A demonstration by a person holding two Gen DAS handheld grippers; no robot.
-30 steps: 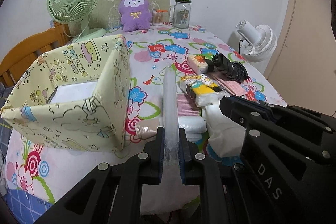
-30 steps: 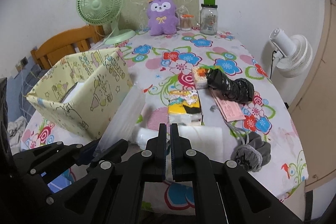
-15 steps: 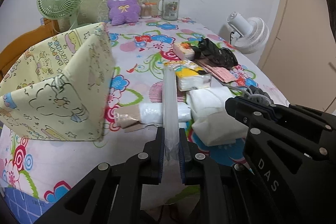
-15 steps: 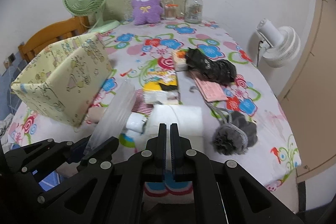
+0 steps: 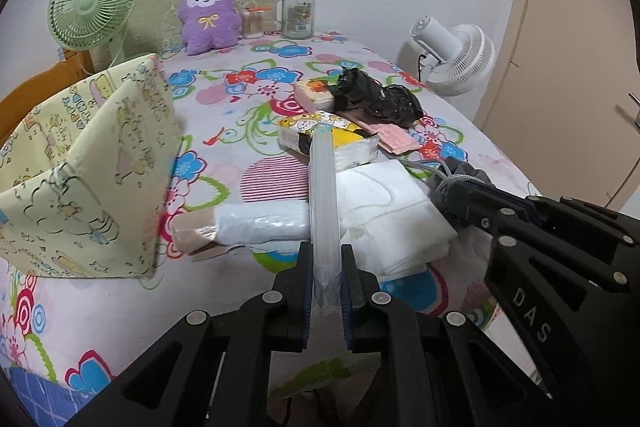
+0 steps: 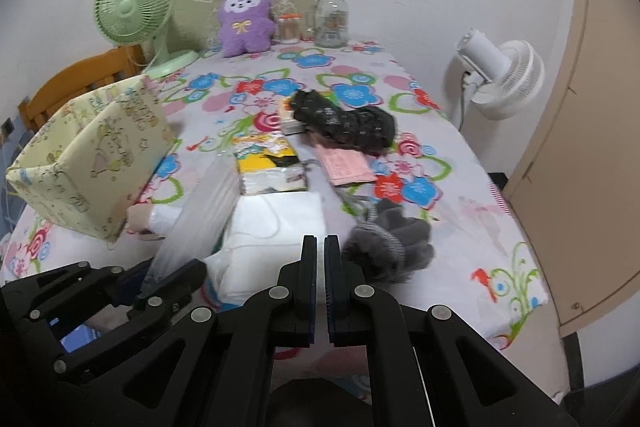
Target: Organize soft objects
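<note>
Clear plastic packet pinched upright in the left hand-held gripper; right hand-held gripper pressed together, empty, above white folded cloth on the floral bench, yellow fabric box nearby

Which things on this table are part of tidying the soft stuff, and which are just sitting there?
Job: clear plastic bag in the left gripper, fabric box, white folded cloth, tissue pack, grey scrunchie.
Lying about: green fan, glass jar, white fan.
</note>
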